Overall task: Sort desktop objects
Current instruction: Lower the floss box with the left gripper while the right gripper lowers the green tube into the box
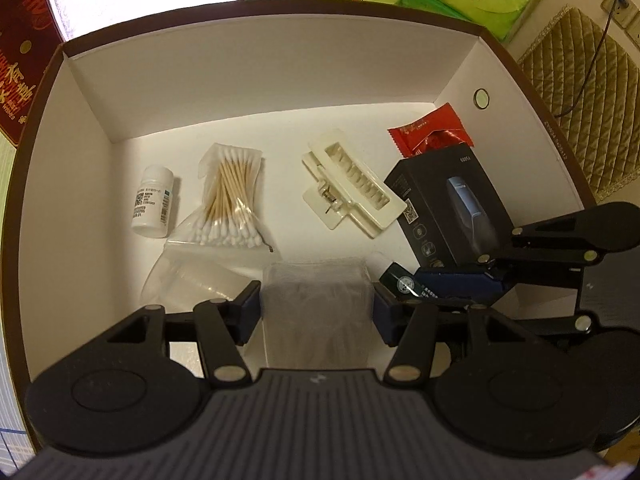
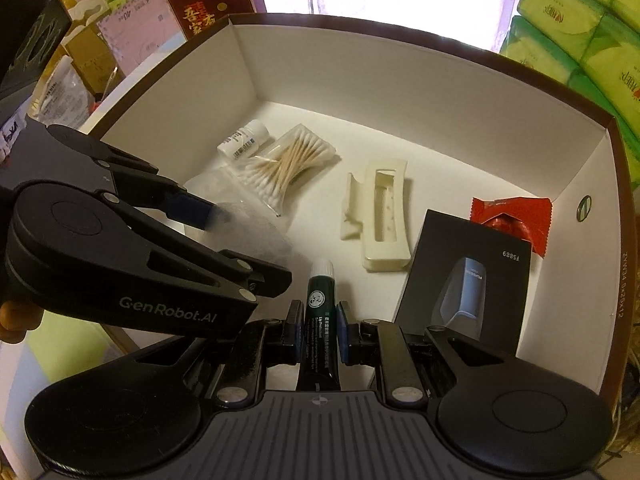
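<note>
Dark green lip-balm tube [image 2: 319,320]: light, stiff, slick; the right gripper [image 2: 318,334] is pinching it mid-body over the white storage box [image 2: 400,92]. Soft translucent plastic packet [image 1: 316,304]: crushable, and the left gripper [image 1: 316,314] is squeezing its sides.

Right gripper [image 2: 318,334] fingers [image 2: 295,330] clamp dark green tube [image 2: 320,312] over box [image 2: 440,92].
</note>
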Motion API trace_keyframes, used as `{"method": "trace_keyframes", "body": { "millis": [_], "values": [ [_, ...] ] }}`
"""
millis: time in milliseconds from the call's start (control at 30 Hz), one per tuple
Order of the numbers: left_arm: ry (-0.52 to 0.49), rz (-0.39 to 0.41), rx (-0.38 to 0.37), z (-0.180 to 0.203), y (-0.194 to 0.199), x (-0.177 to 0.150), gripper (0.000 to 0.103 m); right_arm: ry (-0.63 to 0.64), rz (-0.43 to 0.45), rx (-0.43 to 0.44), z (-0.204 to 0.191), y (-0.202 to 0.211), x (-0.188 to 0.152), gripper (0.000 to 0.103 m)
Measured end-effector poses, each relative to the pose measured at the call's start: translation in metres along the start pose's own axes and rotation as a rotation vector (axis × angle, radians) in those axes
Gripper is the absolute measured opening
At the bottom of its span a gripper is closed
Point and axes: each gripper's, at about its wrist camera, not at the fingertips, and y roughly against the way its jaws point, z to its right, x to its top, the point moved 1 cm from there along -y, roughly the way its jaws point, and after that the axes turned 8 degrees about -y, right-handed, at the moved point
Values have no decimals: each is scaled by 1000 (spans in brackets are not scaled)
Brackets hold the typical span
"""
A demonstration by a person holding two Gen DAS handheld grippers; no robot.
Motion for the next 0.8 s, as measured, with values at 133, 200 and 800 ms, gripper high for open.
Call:
{"method": "trace_keyframes", "body": {
  "millis": [133,200,800],
  "values": [
    [8,-2,4,0,1,0,54,19,10,-24,-1,1,0,14],
    [17,-1,6,-1,3,-1,59,16,14,-20,-1,3,-1,18],
    [-12,23,95,7,34,-5,87,-83,102,-119,11,35,-21,101]
  ]
}}
